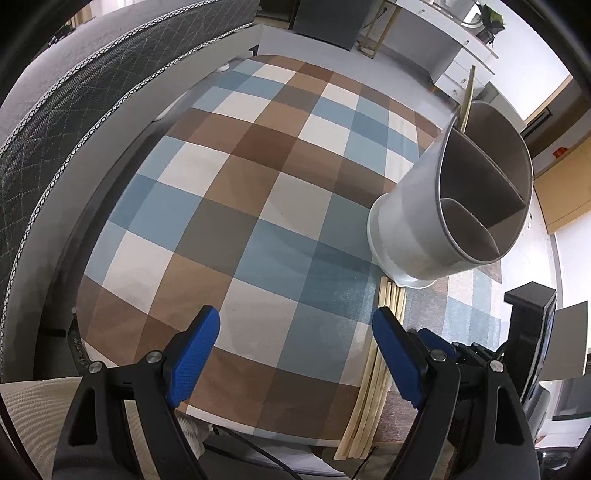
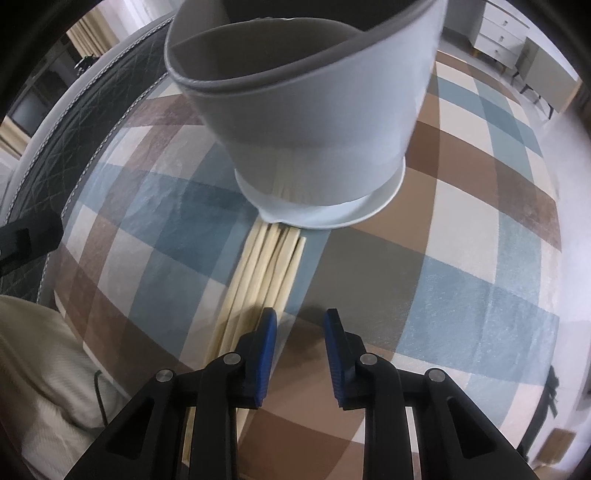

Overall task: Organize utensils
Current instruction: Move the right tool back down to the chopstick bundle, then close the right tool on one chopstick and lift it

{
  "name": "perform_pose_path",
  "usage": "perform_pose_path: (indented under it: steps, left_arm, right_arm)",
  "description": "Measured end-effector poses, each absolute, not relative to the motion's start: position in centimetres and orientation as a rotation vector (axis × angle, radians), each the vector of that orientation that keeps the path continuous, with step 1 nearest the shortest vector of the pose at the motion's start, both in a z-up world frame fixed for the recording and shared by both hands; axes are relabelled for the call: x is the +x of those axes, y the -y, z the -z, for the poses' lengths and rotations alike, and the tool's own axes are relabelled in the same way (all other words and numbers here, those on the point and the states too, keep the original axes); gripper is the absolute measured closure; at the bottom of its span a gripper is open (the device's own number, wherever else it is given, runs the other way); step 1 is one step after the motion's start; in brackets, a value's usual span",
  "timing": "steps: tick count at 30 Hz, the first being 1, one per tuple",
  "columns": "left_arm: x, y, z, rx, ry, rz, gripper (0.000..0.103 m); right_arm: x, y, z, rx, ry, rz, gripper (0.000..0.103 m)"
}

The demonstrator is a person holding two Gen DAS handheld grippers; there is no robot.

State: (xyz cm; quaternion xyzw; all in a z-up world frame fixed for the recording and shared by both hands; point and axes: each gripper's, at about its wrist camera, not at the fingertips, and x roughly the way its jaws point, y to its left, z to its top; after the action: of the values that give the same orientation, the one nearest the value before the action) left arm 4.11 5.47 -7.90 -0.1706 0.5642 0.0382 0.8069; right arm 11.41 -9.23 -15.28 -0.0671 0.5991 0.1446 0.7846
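A white utensil holder with grey inner dividers stands on the checked tablecloth; a pair of chopsticks sticks out of its far side. Several pale wooden chopsticks lie in a bundle on the cloth, tips at the holder's base. My left gripper is open and empty, left of the bundle. In the right wrist view the holder stands just ahead, the bundle runs under my left finger, and my right gripper is open and empty just above the cloth.
A dark quilted sofa curves along the table's left side. A beige cloth and a black cable lie below the table's near edge. White drawers stand at the far right. The right gripper's body shows right of the bundle.
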Motion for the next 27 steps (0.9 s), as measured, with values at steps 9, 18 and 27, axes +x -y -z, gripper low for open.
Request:
perform_pose_path:
  steps: [9,18,27]
  left_arm:
    - [4.1,-6.1,7.8,-0.412,-1.216,-0.089,0.022]
    - [4.0,-6.9,7.7,-0.441,-1.221,-0.109,0.022]
    - [4.0,-7.2,8.0,-0.439,-1.244,-0.123,0.022]
  right_arm:
    - [11.7,7.8,15.2,-0.175,-1.307,-0.276,0.077]
    - [12.0,6.6,15.3,-0.215,-1.355,-0.234,0.079]
    - [12.0,6.3,15.1,-0.213,-1.292,-0.204,0.076]
